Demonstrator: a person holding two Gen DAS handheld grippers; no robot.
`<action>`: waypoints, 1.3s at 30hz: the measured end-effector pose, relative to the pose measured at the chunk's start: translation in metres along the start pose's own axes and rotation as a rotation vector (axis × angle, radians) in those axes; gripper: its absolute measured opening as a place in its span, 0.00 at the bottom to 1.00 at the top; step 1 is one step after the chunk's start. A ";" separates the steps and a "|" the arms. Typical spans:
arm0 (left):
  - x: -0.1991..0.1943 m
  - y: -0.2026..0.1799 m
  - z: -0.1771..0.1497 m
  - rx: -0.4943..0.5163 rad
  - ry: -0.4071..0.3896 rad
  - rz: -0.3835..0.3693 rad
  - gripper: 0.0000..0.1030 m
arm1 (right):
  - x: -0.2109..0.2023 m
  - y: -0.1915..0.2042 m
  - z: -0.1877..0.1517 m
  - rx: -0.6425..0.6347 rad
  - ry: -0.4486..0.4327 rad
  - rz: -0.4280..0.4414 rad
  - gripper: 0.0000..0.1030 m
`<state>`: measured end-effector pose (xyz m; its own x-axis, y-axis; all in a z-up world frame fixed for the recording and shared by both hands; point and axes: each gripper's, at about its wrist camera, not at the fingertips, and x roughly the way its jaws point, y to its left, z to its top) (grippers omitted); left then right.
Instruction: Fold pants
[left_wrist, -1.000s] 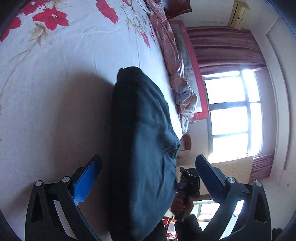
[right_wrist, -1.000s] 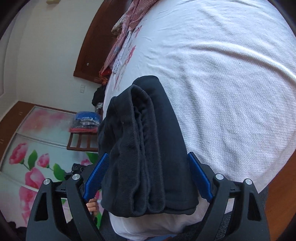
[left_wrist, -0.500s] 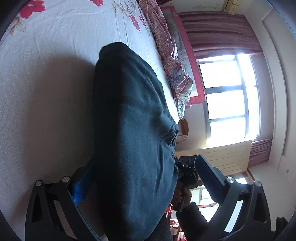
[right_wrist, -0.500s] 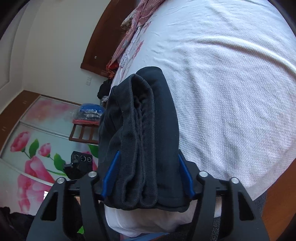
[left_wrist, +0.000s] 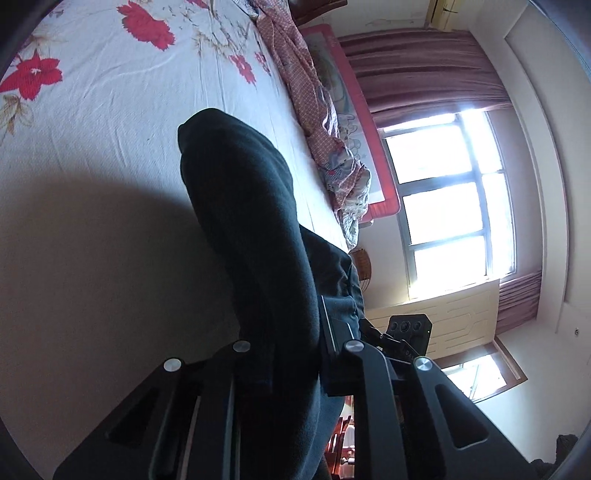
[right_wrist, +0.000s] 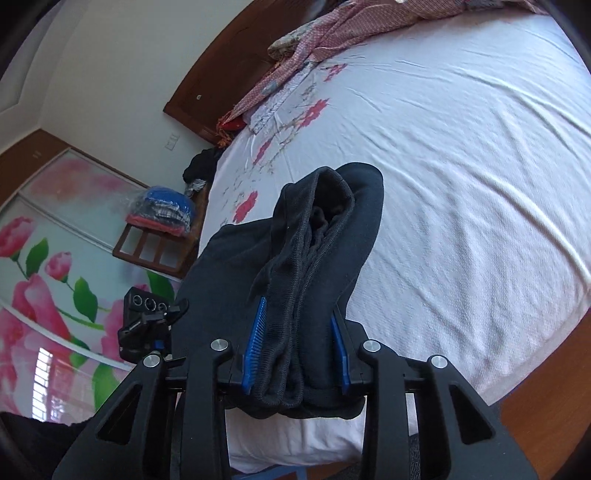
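Dark knit pants (right_wrist: 325, 258), folded into a thick bundle, run lengthwise away from both grippers — left gripper (left_wrist: 295, 354) and right gripper (right_wrist: 295, 350) closing, each clamped on a near end above the white floral bedsheet (right_wrist: 461, 184).

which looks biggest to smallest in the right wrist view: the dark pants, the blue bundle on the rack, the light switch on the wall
1. dark pants, though nearest the camera
2. blue bundle
3. light switch

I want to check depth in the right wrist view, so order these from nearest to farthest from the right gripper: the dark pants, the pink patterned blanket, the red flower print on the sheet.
1. dark pants: between the closing jaws of the right gripper.
2. red flower print: on the sheet, just past the pants, left of centre.
3. pink patterned blanket: at the bed's far end, top.
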<state>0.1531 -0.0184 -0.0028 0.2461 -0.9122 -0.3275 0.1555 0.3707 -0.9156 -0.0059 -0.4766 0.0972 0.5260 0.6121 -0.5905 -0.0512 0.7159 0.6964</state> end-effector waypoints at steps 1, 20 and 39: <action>-0.004 -0.002 0.003 0.004 -0.010 -0.006 0.15 | 0.001 0.008 0.006 -0.018 0.002 0.001 0.31; -0.143 0.041 0.146 0.066 -0.288 0.157 0.18 | 0.215 0.065 0.117 -0.006 0.043 0.179 0.38; -0.117 0.024 0.068 0.264 -0.212 0.420 0.82 | 0.228 0.079 0.065 0.052 0.127 0.121 0.49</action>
<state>0.1927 0.1088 0.0291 0.5221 -0.6313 -0.5735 0.2310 0.7520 -0.6174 0.1653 -0.3020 0.0438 0.4068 0.7325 -0.5459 -0.0620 0.6183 0.7835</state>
